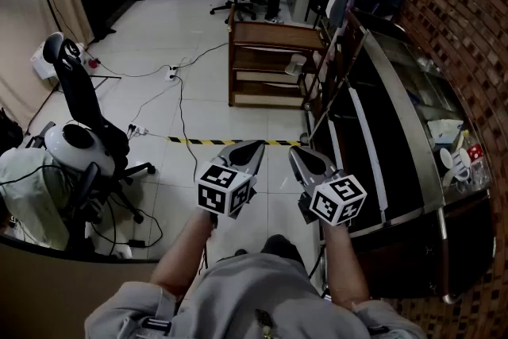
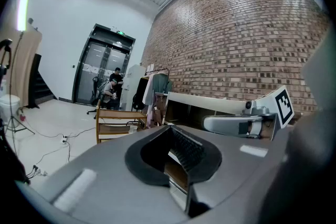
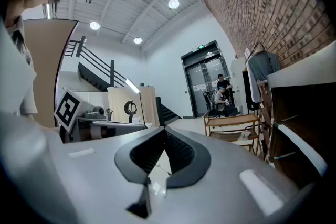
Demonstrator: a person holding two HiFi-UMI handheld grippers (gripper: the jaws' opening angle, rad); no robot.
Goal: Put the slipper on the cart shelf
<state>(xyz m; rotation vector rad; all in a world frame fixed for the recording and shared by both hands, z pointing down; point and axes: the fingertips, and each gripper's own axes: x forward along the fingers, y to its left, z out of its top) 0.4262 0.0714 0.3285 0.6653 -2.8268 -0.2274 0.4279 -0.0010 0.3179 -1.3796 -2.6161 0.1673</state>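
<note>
Head view showed us holding the left gripper [image 1: 254, 147] and right gripper [image 1: 296, 152] side by side, well short of the wooden cart [image 1: 270, 36]. Both had their jaws together, gripping nothing.

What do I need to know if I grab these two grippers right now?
Left gripper: shut, nothing in it.
Right gripper: shut, nothing in it.
Both are held up in the air, pointing at the wooden cart across the floor.
A pale thing that looks like the slipper lies on a lower shelf of the cart.
Done: probably the placing, if that is the slipper.
Left: walk closer and check.
</note>
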